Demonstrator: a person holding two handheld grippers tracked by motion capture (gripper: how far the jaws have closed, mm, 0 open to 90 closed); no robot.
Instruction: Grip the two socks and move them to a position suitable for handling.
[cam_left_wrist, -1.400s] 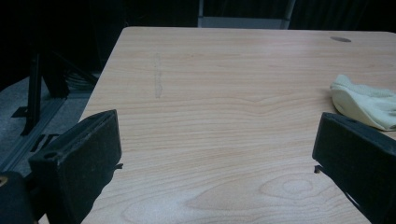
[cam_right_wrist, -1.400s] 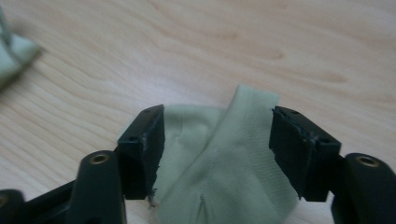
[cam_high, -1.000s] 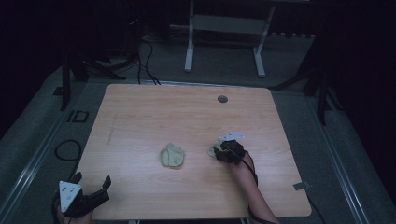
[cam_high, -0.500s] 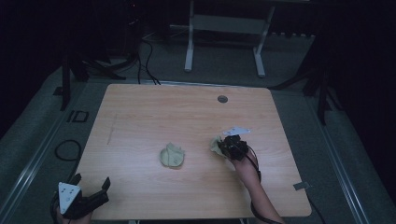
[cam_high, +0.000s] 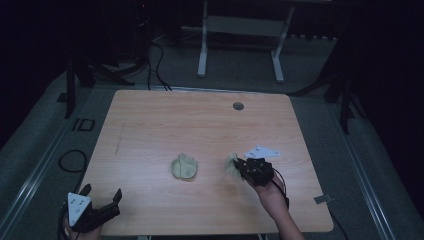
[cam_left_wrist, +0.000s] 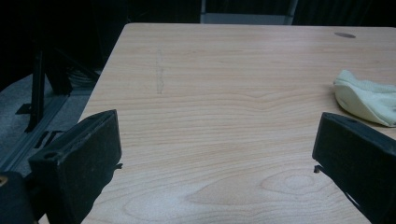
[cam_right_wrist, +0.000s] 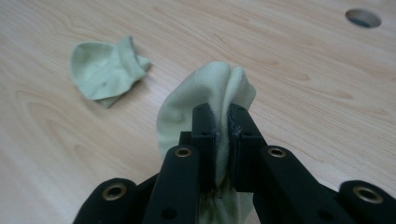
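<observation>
Shifted slightly toward lower centre since a second ago — right hand-held gripper (cam_high: 239, 167), jaws pinching a pale green cloth (cam_right_wrist: 205, 100) just above the worktop (cam_high: 165, 120), right of frame centre in the high view. Second pale green cloth (cam_high: 184, 167) lying crumpled at mid-worktop, near the held one but apart. Left hand-held gripper (cam_high: 101, 200) at lower left corner — jaws spread wide, nothing between them, holding the same spot off the worktop's near edge.
</observation>
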